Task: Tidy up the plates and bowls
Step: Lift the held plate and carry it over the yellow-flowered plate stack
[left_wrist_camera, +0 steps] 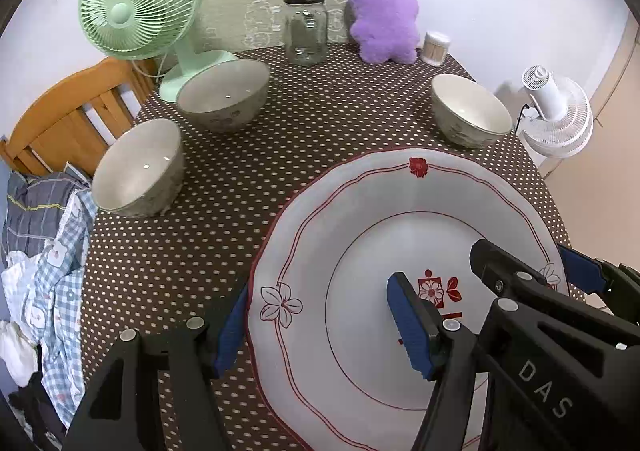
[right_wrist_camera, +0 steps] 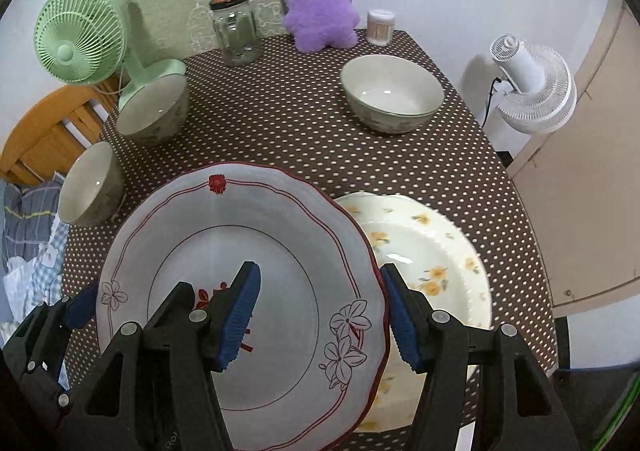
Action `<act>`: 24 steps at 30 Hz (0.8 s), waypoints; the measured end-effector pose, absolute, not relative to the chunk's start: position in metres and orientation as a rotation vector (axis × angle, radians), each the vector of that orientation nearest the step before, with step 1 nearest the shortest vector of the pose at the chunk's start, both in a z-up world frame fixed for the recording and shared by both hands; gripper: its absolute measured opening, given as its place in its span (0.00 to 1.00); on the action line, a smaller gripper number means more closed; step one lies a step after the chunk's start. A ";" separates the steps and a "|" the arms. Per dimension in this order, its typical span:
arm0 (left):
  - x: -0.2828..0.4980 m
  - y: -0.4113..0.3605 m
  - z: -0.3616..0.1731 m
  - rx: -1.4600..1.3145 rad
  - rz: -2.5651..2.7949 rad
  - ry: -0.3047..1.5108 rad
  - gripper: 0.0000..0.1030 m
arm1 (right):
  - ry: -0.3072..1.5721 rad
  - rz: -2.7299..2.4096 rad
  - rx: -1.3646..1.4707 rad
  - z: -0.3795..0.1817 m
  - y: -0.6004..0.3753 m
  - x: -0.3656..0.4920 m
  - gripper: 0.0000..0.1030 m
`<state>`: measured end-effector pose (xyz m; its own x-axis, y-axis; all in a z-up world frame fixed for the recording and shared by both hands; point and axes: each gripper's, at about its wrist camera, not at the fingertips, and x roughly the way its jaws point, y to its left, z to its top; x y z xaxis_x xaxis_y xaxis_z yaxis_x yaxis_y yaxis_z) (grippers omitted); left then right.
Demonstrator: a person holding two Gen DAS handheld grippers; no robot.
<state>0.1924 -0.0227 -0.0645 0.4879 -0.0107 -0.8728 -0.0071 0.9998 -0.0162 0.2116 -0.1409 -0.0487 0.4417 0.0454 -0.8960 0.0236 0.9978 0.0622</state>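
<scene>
**Red-trimmed plate riding on two edge grips**

The left gripper [left_wrist_camera: 316, 327] and right gripper [right_wrist_camera: 320, 321] are each clamping an opposite rim of the red-trimmed plate [right_wrist_camera: 280, 219], which is hanging partly over the yellow-flowered plate [right_wrist_camera: 440, 251] on the dotted tablecloth [right_wrist_camera: 300, 123]. If one hand is outpacing the other, the rim could be slipping free – the plate dropping and chipping the one beneath. Counting: two plates, three bowls – near-left bowl [left_wrist_camera: 136, 171], far-left bowl [left_wrist_camera: 224, 95], right bowl [right_wrist_camera: 392, 95].
</scene>
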 end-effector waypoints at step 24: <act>0.202 -0.117 -0.102 -0.009 -0.038 1.167 0.65 | 1.209 -0.022 0.066 -0.090 -0.239 0.215 0.63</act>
<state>0.2020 -0.1166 -0.1020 0.3920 -0.0350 -0.9193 0.0253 0.9993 -0.0272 0.2149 -0.2390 -0.0900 0.3537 0.0187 -0.9352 0.0520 0.9979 0.0396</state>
